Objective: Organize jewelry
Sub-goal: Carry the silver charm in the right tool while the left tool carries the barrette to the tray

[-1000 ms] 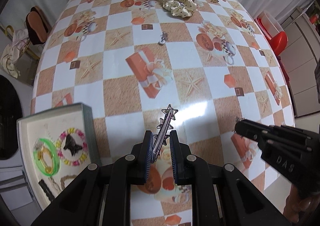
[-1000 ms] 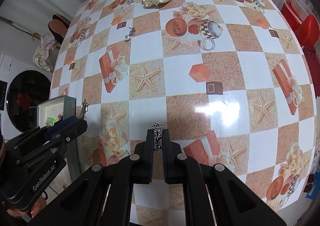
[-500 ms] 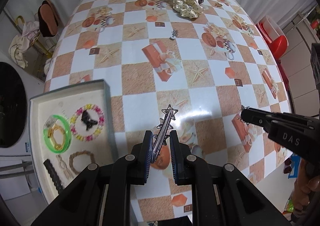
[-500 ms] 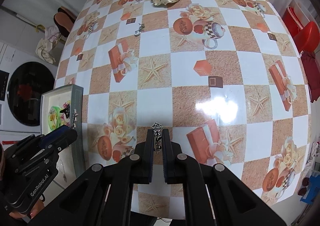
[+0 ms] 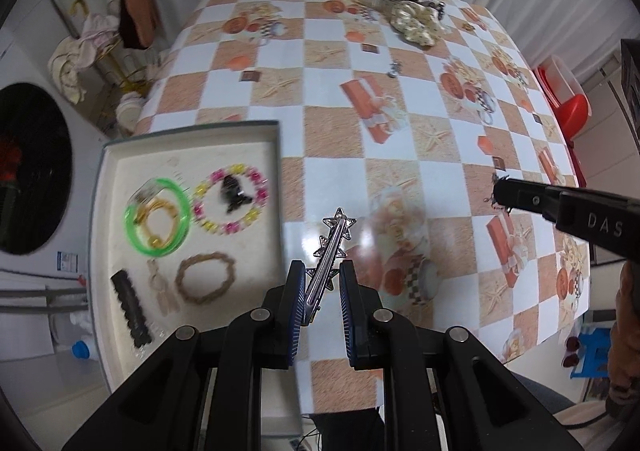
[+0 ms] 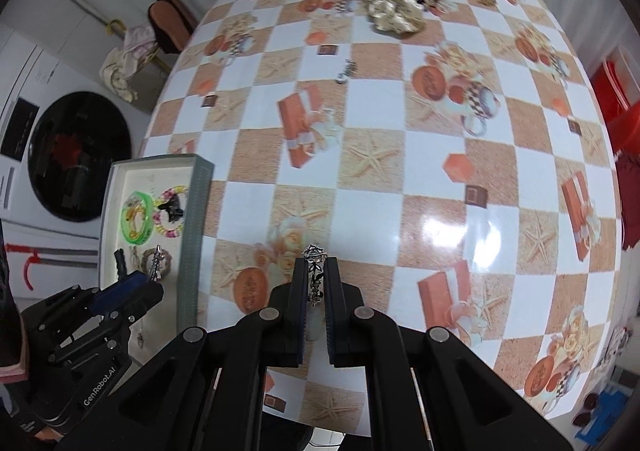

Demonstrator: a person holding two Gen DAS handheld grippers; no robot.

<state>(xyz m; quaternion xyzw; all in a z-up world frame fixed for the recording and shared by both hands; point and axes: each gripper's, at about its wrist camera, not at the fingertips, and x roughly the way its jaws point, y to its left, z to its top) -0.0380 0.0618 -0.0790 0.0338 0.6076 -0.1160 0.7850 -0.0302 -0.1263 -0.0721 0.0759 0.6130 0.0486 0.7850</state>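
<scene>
White curtains back a checkered surface (image 5: 332, 139) whose near left corner carries an open tray (image 5: 188, 129) already holding bracelets. The left hand-held gripper (image 5: 322, 287) pinches a silver star hair clip (image 5: 332, 247) just right of the tray wall, and the right hand-held gripper (image 6: 316, 283) is clamped on a small dark filigree ornament (image 6: 315, 271); each should probably pass over the wall, sink low above bare lining and let go gently, one at a time. Compared with a second ago, both grips are unchanged, while the tray shows far more fully under the left hand.
</scene>
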